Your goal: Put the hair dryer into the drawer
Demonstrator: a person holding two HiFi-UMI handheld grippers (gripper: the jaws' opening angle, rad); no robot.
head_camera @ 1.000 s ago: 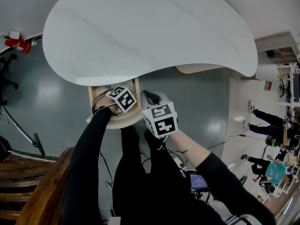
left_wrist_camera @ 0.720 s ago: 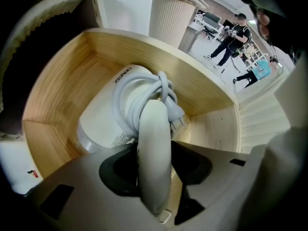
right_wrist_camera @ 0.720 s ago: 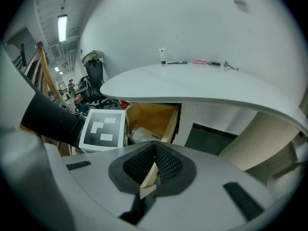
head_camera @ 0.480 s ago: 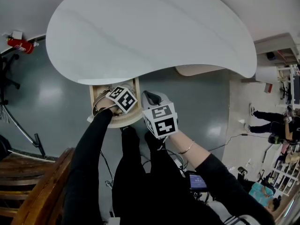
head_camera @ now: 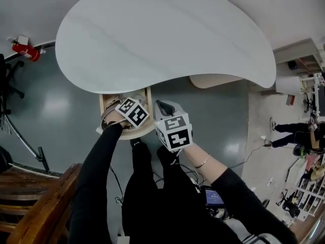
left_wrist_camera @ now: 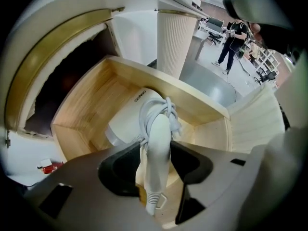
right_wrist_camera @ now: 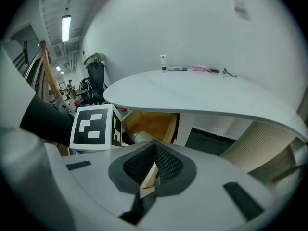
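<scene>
Our left gripper (left_wrist_camera: 155, 153) has just opened its jaws wide; between them, the freed hair dryer (left_wrist_camera: 129, 121) lies in the drawer (left_wrist_camera: 84, 107), seemingly delivered.

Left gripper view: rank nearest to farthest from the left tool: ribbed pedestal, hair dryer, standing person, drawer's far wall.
1. Hair dryer: handle between the left tool's jaws, just opened.
2. Drawer's far wall: behind it.
3. Ribbed pedestal: upper centre.
4. Standing person: far upper right.
</scene>
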